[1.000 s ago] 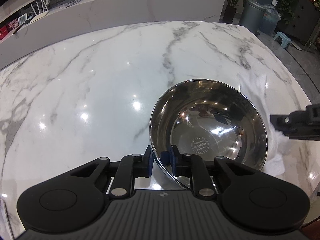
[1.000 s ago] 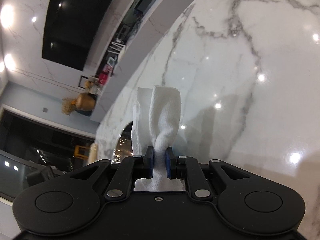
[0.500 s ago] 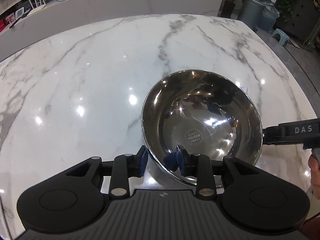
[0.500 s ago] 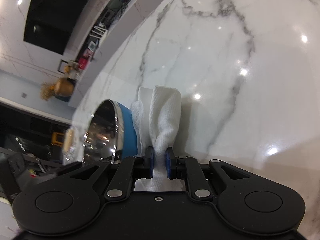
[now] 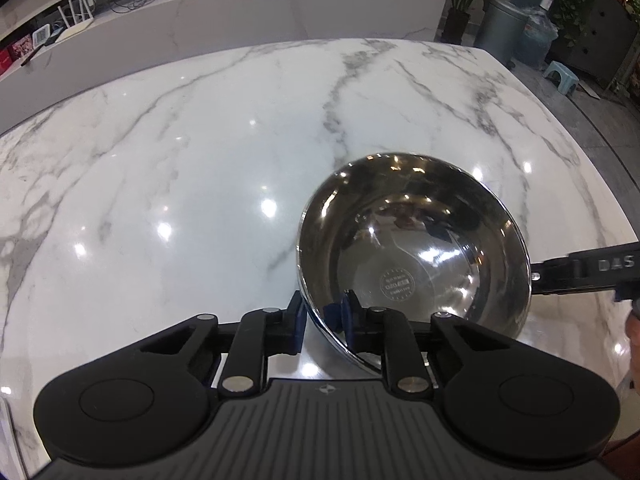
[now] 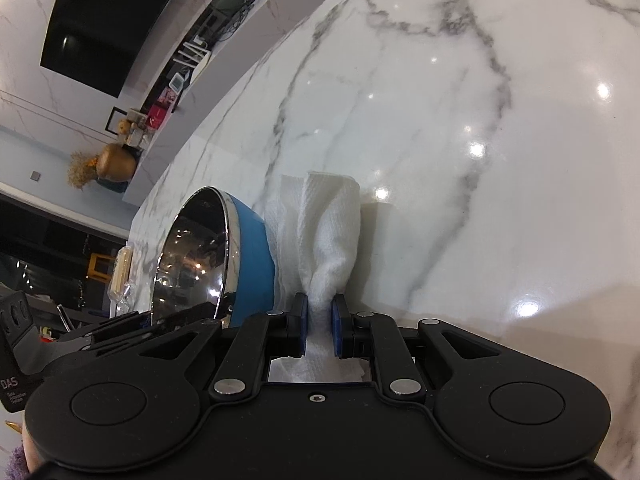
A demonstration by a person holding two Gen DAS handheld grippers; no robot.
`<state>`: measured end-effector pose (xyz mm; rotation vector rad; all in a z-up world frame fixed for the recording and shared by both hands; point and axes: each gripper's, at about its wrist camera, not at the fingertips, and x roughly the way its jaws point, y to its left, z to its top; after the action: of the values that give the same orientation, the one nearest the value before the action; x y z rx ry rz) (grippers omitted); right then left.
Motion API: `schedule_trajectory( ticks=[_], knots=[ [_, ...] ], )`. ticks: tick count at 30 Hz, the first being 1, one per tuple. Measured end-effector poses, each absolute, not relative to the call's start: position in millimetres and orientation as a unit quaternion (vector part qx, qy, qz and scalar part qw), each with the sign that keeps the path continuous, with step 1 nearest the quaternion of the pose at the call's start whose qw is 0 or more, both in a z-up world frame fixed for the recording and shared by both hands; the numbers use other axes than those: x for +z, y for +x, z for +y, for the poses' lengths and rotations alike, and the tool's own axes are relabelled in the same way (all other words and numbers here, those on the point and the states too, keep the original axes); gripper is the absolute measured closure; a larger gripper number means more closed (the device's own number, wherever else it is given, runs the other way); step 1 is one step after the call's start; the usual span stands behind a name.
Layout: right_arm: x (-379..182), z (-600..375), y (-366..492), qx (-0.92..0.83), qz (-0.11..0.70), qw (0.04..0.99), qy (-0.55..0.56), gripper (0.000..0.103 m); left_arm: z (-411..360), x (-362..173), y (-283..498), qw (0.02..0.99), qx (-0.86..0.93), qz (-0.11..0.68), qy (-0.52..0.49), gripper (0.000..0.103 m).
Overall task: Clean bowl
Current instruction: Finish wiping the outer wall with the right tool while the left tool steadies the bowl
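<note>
A steel bowl with a blue outside is held tilted above the marble table. My left gripper is shut on its near rim, one finger inside and one outside. The bowl also shows in the right wrist view, blue wall facing the cloth. My right gripper is shut on a white paper towel, which sticks up beside the bowl's outer wall. The right gripper's body shows in the left wrist view just right of the bowl.
The marble table's right edge drops to the floor, with a bin and stool beyond. A white counter runs behind the table. A small packet lies past the bowl.
The left gripper has lifted and tilted the bowl off the table. The right gripper with the towel has come in closer beside the bowl's outer wall.
</note>
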<state>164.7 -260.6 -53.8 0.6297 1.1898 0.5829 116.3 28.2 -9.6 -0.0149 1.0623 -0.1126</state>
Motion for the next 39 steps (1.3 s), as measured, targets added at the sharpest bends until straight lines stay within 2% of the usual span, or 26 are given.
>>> schedule_trajectory(
  ticks=[7,11,33,39],
  knots=[
    [-35,-291,167,0.304,0.472,0.735,0.380,0.091,28,-10,118,0.864,-0.050,0.502,0.000,0.088],
    [-34,-300,169,0.319,0.457,0.719,0.414,0.091,27,-10,119,0.865,-0.048,0.500,0.004,0.087],
    [-65,-259,167,0.278,0.536,0.733,0.312,0.091,24,-11,119,0.865,-0.047,0.499,0.006,0.087],
    [-68,-253,165,0.274,0.547,0.730,0.303,0.091,26,-12,118,0.860,-0.044,0.509,-0.016,0.080]
  ],
)
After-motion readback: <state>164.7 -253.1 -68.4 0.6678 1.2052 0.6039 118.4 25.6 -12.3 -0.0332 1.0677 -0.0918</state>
